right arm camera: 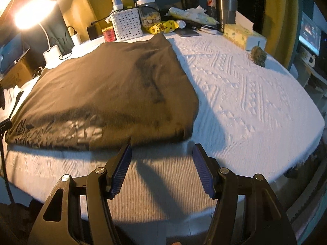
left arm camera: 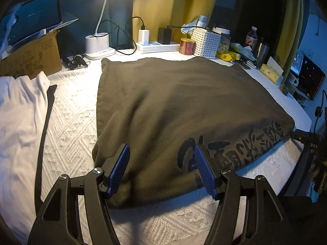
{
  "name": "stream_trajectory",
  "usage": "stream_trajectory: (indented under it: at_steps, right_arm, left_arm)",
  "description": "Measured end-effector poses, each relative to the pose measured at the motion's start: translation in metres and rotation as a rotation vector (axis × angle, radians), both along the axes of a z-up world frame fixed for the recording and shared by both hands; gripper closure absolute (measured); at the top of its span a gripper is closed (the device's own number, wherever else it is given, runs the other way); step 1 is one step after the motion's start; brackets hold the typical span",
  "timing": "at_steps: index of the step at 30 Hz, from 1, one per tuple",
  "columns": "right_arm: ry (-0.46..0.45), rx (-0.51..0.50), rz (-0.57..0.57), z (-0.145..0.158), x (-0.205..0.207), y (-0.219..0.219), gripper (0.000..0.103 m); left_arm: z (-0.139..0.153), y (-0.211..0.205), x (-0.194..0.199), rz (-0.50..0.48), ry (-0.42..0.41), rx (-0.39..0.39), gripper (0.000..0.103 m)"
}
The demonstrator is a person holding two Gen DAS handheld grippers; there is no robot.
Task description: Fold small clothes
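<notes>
A dark olive-brown garment [left arm camera: 173,110] with black printed lettering near its front edge lies folded flat on the white textured table cover [left arm camera: 73,122]. It also shows in the right wrist view [right arm camera: 106,89]. My left gripper [left arm camera: 161,169] is open and empty, its blue pads just above the garment's near edge. My right gripper [right arm camera: 161,169] is open and empty, just in front of the garment's near right corner, over the table cover [right arm camera: 245,94].
A white garment [left arm camera: 18,110] lies at the left. A cardboard box [left arm camera: 32,59], lamp base [left arm camera: 98,47], power strip [left arm camera: 157,47], white basket [right arm camera: 126,24], tin can [left arm camera: 187,46], tissue box [right arm camera: 241,34], bottle and steel cup [right arm camera: 225,10] line the back. A small dark lump [right arm camera: 258,56] sits right.
</notes>
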State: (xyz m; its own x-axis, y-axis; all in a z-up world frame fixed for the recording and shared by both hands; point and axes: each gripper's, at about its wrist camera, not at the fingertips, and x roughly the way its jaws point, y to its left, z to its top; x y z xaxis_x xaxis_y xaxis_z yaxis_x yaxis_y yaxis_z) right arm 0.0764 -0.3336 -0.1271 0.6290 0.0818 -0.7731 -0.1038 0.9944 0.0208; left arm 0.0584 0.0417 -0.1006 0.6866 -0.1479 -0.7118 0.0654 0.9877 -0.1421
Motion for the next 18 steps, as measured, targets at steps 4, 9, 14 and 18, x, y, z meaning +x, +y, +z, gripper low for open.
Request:
stream_trajectory:
  at_steps: [4,9,14,18]
  right_arm:
    - [0.012,0.024,-0.002,0.000,-0.009,-0.002,0.030]
    - [0.009,0.057,-0.010,0.000,-0.005,0.002,0.029]
    - [-0.001,0.100,-0.018,-0.001,0.010,0.012,0.029]
    - [-0.011,0.166,-0.032,-0.002,0.025,0.016,0.029]
  left_arm:
    - [0.001,0.000,0.001,0.001,0.001,0.000,0.037]
    - [0.005,0.004,0.007,0.006,-0.011,0.003,0.037]
    - [0.008,0.013,0.016,0.025,-0.009,0.003,0.037]
    - [0.008,0.019,0.023,0.034,0.001,0.006,0.037]
